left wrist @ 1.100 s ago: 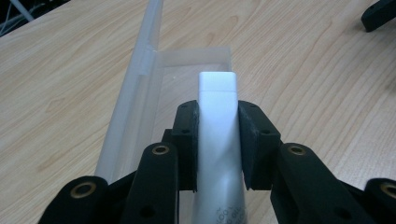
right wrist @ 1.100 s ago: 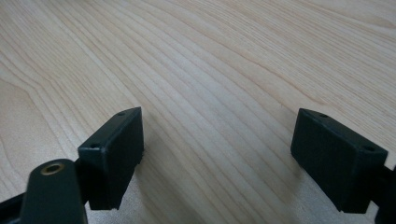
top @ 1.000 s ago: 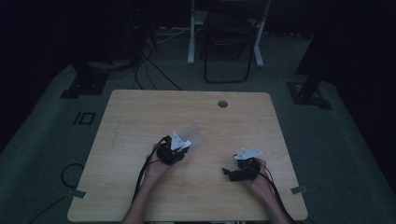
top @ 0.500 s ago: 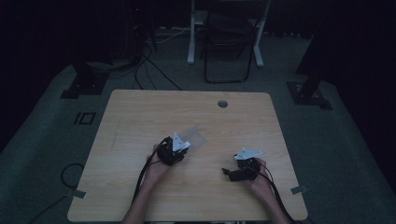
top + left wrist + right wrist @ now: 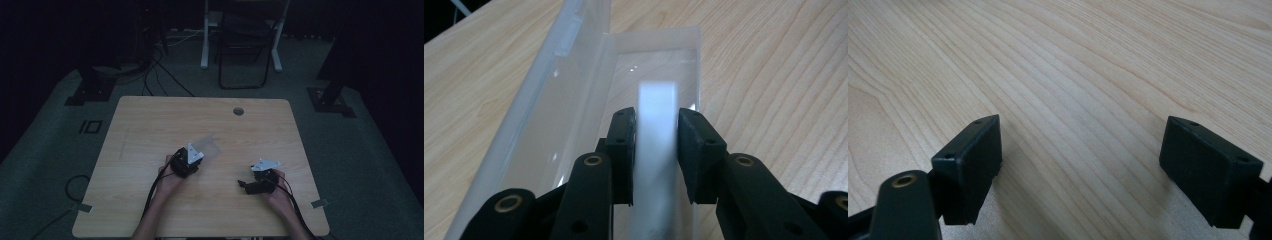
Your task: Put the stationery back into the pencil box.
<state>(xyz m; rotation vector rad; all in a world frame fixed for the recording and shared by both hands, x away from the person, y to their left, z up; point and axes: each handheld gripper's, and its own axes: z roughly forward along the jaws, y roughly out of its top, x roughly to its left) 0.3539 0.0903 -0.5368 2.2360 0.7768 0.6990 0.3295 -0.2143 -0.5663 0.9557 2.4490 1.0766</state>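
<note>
The white block (image 5: 656, 120) stands upright in the open clear plastic case (image 5: 574, 125), at 11 o'clock of table (image 5: 150, 125) centre; judged light, rigid and smooth, so grip its flat sides. The left gripper (image 5: 656, 132) brackets them, jaws just opened slightly, contact uncertain. The right gripper (image 5: 1083, 165), at 4 o'clock, gapes wide and empty.

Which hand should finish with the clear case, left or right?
Left. Its tool already straddles a white piece over the open clear case. The right tool stands open over bare table, apart from it.
</note>
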